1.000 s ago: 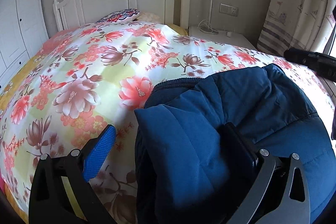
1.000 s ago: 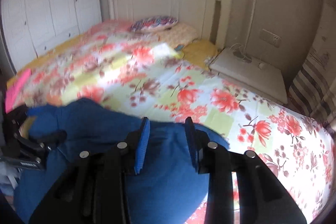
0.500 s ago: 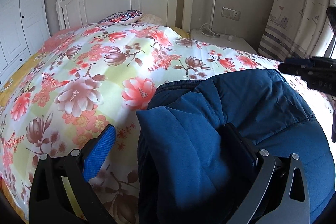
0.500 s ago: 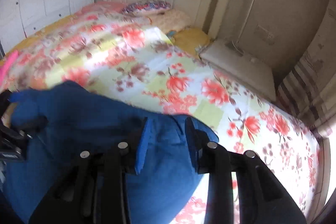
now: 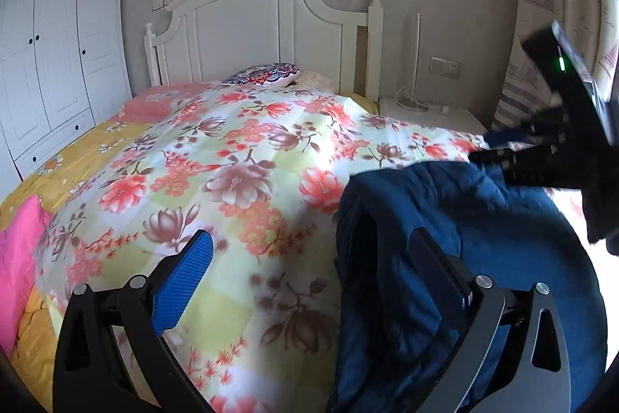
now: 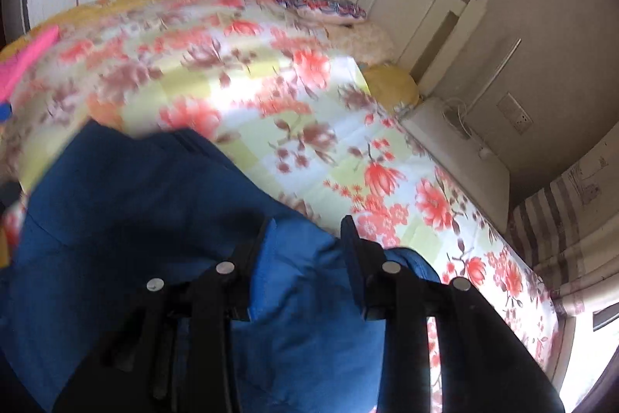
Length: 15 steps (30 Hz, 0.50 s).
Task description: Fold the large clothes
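A dark blue padded jacket lies bunched on the near right of the floral quilt. My left gripper is open wide; its blue-padded left finger is over the quilt and its right finger is pressed into the jacket's folds. My right gripper has its fingers closed on a fold of the jacket and holds it up. The right gripper also shows in the left wrist view at the jacket's far right edge.
White headboard and a patterned pillow are at the far end of the bed. A white wardrobe stands left. A bedside table and striped curtain are on the right. A pink cloth lies at the near left.
Both grippers have risen and pulled back, so more of the bed and room shows. The right gripper has lifted its jacket fold higher and tilted. The left gripper stays open.
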Each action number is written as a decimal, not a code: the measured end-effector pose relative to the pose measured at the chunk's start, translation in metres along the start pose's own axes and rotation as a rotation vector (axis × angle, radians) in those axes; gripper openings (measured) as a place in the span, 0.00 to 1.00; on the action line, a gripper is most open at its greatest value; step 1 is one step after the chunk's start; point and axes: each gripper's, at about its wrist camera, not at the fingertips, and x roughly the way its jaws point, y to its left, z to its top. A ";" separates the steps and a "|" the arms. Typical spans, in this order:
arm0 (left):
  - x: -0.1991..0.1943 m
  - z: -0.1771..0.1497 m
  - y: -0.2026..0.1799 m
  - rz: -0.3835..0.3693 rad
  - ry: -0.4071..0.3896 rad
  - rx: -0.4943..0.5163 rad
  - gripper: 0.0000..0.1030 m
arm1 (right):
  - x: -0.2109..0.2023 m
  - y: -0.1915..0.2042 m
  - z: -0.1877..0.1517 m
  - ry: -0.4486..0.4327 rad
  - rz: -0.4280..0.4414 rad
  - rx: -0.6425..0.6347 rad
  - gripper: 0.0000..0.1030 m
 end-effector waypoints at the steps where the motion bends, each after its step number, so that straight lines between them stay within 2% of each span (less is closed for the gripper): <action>1: -0.003 -0.009 -0.002 -0.004 0.013 0.018 0.95 | -0.006 0.012 0.005 -0.015 0.035 -0.019 0.38; 3: -0.005 -0.031 -0.006 0.010 0.043 0.052 0.95 | 0.001 0.046 0.009 0.009 0.086 -0.113 0.41; 4: -0.004 -0.041 -0.007 0.016 0.053 0.055 0.95 | 0.013 0.064 0.007 0.058 0.090 -0.166 0.41; 6: -0.005 -0.054 0.004 -0.009 0.054 -0.021 0.95 | 0.038 0.091 0.000 0.142 0.040 -0.267 0.33; 8: 0.000 -0.060 0.015 -0.037 0.089 -0.074 0.95 | 0.038 0.093 0.006 0.168 0.038 -0.268 0.32; 10: -0.001 -0.064 0.018 -0.044 0.089 -0.071 0.96 | 0.025 0.090 0.015 0.143 0.072 -0.235 0.32; 13: -0.005 -0.068 0.016 -0.038 0.075 -0.069 0.95 | 0.002 0.096 0.026 0.054 0.115 -0.213 0.35; 14: -0.005 -0.068 0.016 -0.040 0.076 -0.074 0.95 | 0.004 0.103 0.027 0.054 0.119 -0.221 0.38; 15: -0.005 -0.068 0.016 -0.041 0.077 -0.076 0.95 | 0.016 0.112 0.024 0.099 0.125 -0.243 0.38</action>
